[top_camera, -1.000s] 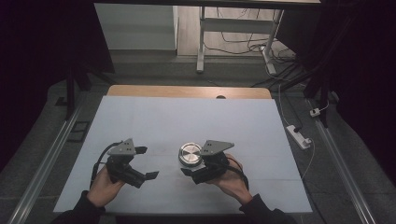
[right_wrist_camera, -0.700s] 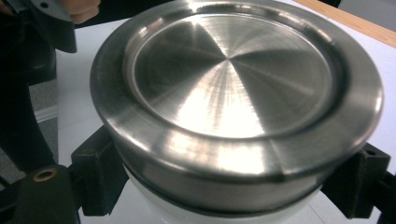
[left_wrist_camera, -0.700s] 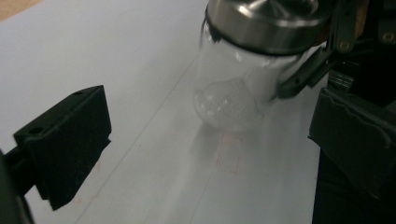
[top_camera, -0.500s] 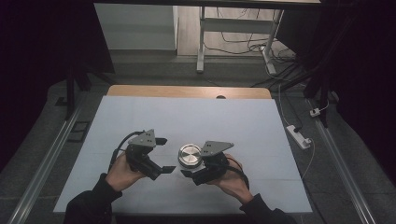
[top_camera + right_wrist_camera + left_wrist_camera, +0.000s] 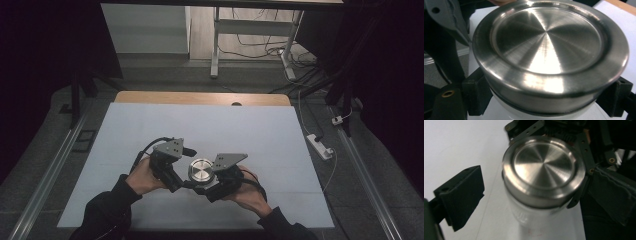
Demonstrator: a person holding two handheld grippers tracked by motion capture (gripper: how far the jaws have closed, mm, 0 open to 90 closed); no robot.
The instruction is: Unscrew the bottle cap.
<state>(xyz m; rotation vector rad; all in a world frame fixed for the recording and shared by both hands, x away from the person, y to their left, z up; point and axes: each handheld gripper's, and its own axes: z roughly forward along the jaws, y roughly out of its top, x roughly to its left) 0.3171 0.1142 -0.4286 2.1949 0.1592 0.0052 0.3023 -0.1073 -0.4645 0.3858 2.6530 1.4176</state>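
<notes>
High view, lower centre: the right gripper [image 5: 200,186] is clamped on the clear jar with a round brushed-steel lid [image 5: 201,170] standing on the white table [image 5: 260,135], the left gripper [image 5: 186,170] gapes beside the lid, so unscrewing looks not yet begun

Worktop [image 5: 210,125]: white sheet bare across the upper half, left edge and right edge of the high view; open passage there. Obstruction, lower centre: steel-lidded jar [image 5: 200,170], flanked closely by left tool [image 5: 186,184] and right tool [image 5: 201,189]; no gap between them. Forearms block the bottom edge.
</notes>
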